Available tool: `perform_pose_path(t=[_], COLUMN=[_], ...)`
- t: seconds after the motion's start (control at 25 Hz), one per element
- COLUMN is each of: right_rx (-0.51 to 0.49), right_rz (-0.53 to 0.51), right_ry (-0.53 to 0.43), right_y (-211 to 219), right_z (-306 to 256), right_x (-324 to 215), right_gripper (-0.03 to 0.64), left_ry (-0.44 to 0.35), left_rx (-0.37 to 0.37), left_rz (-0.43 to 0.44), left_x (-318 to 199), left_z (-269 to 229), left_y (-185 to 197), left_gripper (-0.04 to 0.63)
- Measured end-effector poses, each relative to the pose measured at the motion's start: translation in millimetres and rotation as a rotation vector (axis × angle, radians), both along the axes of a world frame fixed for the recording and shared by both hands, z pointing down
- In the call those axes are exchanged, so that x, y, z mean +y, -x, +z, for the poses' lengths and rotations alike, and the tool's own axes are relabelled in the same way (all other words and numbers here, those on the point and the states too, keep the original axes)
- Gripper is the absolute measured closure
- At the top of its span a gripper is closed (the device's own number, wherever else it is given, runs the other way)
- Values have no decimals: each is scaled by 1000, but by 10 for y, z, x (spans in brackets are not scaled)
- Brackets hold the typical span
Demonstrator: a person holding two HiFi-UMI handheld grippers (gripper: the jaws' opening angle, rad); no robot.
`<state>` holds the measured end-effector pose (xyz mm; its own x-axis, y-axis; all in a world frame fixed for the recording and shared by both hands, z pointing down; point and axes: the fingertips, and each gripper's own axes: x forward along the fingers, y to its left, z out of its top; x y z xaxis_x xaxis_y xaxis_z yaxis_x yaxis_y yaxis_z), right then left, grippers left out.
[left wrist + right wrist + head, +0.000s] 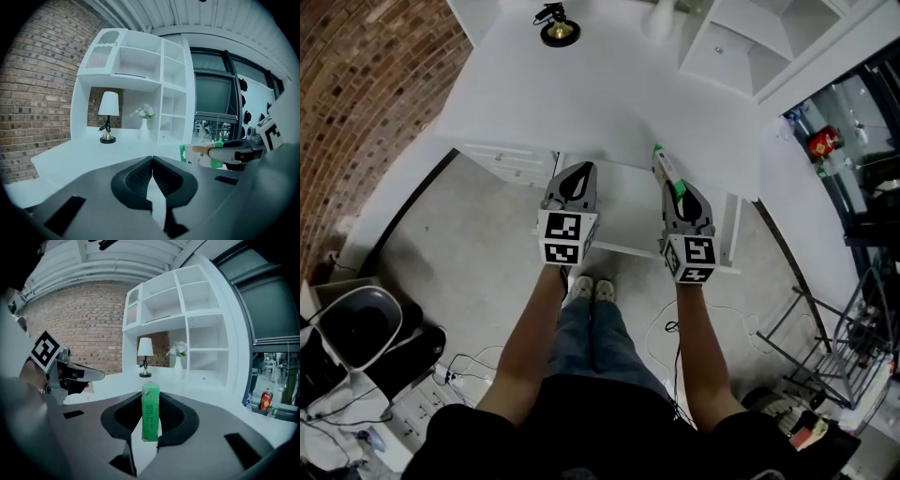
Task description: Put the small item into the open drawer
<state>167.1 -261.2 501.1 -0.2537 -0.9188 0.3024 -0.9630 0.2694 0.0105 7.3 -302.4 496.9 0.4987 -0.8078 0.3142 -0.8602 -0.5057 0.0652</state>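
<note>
Small item (150,413): green, slim, upright, pinched between right gripper (151,399) jaws, frame centre.
Left gripper (152,161): jaws pressed together, nothing between.
Open drawer (623,220): white, pulled out from table (609,103) front, beneath both grippers, centre of head view.
Lamp (560,31): on table, top of head view.

- desk (581,103): plain white; drawer (623,211) under the desk's front edge is white too
- small item (150,420): bright green, dark print down its face, white side
- left gripper (152,174), right gripper (151,401): grey bodies, black pads; cubes carry black-and-white square markers
- brick wall (366,84) left of desk: red-brown, pale mortar
- lamp (108,117) on desk: white shade, black stem, brass base
- vase (144,131) on desk: white, pale flowers
- floor (459,244) below desk: light grey, speckled
</note>
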Motion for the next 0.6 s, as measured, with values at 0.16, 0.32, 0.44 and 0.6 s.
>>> perform_pose_path(t=[0.16,0.32,0.44,0.6], right_rx=[47,109,154,224], right_rz=[-64,-133,-191,-267], right_ry=[98,210,300,410], right_y=[88,143,200,240], right_z=[338,703,984,1350], right_x=[-60,-90,-95,-113], right_gripper=[535,535,535,535], left_ry=[45,74,90,96], left_rx=[2,9,14,17], left_rz=[-2,-5,-7,-13], left_x=[-40,-63,-79,-104], left_z=[218,319,375,415], left_y=[-74,-148,-182,-231], left_gripper=[574,574,574,574])
